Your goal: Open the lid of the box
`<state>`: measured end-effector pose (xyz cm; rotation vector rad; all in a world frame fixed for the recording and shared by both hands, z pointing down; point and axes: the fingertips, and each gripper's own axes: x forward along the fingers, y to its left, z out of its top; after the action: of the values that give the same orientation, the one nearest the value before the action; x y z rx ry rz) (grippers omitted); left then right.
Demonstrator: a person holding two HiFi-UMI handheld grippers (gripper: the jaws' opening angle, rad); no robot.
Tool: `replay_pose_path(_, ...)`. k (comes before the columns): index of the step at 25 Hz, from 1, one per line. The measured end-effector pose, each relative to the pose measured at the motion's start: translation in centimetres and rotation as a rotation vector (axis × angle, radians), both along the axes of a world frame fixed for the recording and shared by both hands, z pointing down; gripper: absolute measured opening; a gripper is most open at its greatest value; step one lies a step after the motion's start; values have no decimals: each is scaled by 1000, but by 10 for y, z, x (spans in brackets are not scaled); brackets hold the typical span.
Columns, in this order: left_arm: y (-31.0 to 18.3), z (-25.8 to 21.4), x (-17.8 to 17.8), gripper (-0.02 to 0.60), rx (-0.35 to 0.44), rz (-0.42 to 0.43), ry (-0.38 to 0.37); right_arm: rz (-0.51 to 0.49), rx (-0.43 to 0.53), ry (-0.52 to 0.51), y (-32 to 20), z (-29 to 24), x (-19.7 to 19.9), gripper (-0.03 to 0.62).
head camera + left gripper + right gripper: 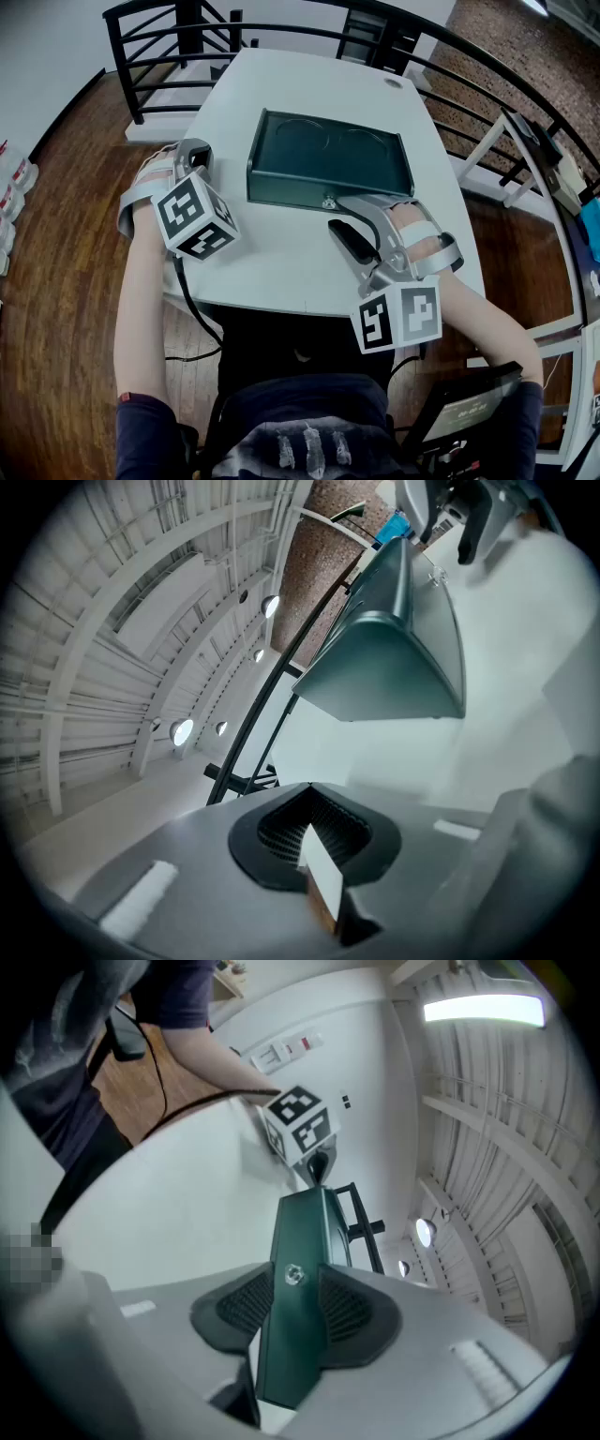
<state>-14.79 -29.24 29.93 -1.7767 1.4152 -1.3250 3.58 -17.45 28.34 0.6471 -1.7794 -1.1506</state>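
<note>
White and smooth, the surface (pixel 281 272) carries a shallow dark-green metal box (pixel 328 155) at its middle, lid down flat, two faint rings pressed into the top. Right tongs (pixel 292 1297) stand spread wide astride the box's near edge, ribbed black pads either side of it and apparently not yet squeezing, likely placed there to lift the lid from its free side. Left tongs (pixel 314 841), drawn together on nothing, hover just beside the box's left end, perhaps to steady it. A small bright stud (pixel 328 202) marks the near wall's middle.
</note>
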Motion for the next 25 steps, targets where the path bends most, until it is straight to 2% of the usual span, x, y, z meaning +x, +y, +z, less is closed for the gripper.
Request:
replay_pose_path(3,1,-7,2,18,6,2,-1,46,20,43,-7,6,-5,147)
replay_pose_path(7,4,-14,7,17,10,6,-4,122,117,95,-14,-2,-1,147)
replay_pose_path(10,5,-16,11,17,8,10,-7,152,147,126,-16,-4,2,147)
replay_pose_path(19,4,-18,15,17,9,15,-10,187,211,224,-19,-3,6,141)
replay_pose_path(20,4,-18,14,17,9,15,-10,189,216,231,-19,-3,5,132)
replay_pose_path(22,6,-17,13,17,8,14,-8,191,211,239,-19,-1,3,74)
replay_pose_path(25,7,-16,11,17,7,12,-7,195,201,242,-18,1,2,74)
